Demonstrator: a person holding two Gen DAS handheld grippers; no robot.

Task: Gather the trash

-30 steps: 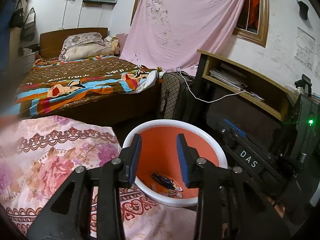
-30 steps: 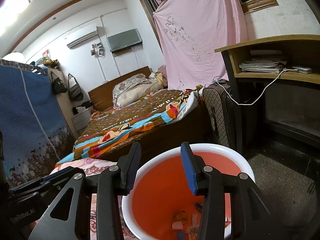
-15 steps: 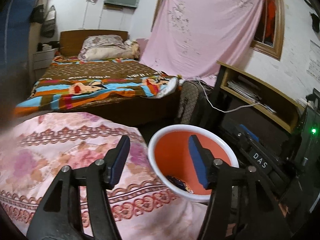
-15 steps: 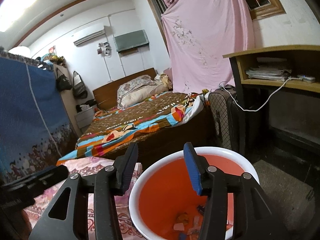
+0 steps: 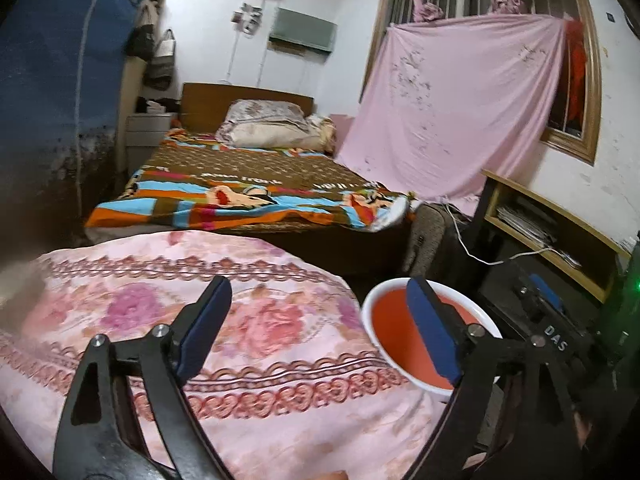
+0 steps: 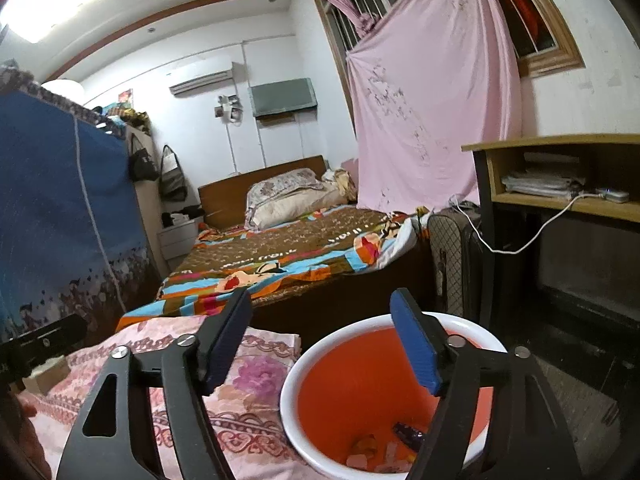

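Note:
An orange bucket with a white rim (image 6: 292, 380) stands beside a surface covered by a pink floral cloth (image 5: 260, 344). Several pieces of trash (image 6: 406, 434) lie at its bottom. My right gripper (image 6: 320, 340) is open and empty, held above the bucket's left rim. My left gripper (image 5: 320, 328) is open and empty, above the cloth just left of the bucket (image 5: 384, 336). The right gripper's black body (image 5: 556, 336) shows at the right of the left wrist view.
A bed with a striped cover (image 5: 248, 184) stands behind. A wooden desk with papers (image 6: 560, 184) and a white cable (image 6: 532, 236) is at the right, with a dark suitcase (image 6: 452, 264) beside it. A blue fabric wardrobe (image 6: 60, 208) stands at the left.
Both grippers have opened wider. The left gripper has moved left and up, from over the bucket to over the pink cloth. The right gripper has shifted slightly left.

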